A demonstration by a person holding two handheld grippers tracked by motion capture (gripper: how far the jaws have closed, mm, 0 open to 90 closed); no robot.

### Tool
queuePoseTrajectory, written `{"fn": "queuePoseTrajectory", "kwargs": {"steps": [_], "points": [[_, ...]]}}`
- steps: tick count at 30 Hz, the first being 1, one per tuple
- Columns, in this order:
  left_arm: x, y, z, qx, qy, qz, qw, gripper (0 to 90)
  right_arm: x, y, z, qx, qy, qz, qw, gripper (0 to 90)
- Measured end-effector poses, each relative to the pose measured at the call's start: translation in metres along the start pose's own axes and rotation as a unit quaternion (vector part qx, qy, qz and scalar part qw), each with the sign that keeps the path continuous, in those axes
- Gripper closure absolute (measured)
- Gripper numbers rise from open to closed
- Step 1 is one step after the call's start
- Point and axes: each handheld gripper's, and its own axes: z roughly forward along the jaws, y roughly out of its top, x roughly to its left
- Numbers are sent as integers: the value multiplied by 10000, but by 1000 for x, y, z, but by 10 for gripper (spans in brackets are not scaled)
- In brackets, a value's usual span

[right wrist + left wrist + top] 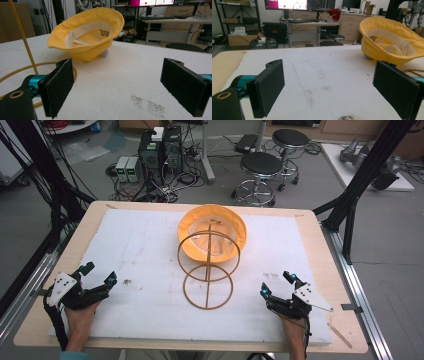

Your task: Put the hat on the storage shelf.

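1. The yellow hat (pixel 212 232) lies upside down, brim up, at the far middle of the white mat (pixel 125 250). Just on the near side of it stands the wire hat stand (pixel 208 270), with a ring at the base, a ring on top and a thin post between them. Whether the stand touches the hat, I cannot tell.

2. From my left gripper (pixel 97 275) the hat is ahead and to the right; in the left gripper view the hat (pixel 390 41) sits just above my right-hand jaw. From my right gripper (pixel 277 284) it is ahead and to the left; in the right gripper view the hat (pixel 87 37) is above my left-hand jaw, and the stand's post and base ring (pixel 22 50) are at the left edge.

3. Both grippers rest near the front edge of the mat, well apart from the hat, one at each side. They look about equally far from it. I judge the right one has a slightly clearer path to the brim, because the stand is between the hat and me.

4. The hat is round, so it has no real long axis; the brim tilts up toward the far side.

5. The jaws of both grippers stand wide apart with nothing between them.

6. I can read no brand or label on the hat; the writing on the far screens is too small.
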Motion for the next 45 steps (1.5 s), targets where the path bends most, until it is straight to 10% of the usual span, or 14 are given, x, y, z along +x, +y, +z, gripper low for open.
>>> {"fn": "queuePoseTrajectory", "kwargs": {"steps": [24,41,45], "points": [[2,6,7,244,-202,-91,9995,107,0,0,0,-1,30,4,10000,107],[4,73,54,716,-745,-54,9946,108,0,0,-1,-43,17,63,10000,107],[3,87,75,846,-769,211,9932,111,-1,0,-1,-61,22,32,10000,107]]}}
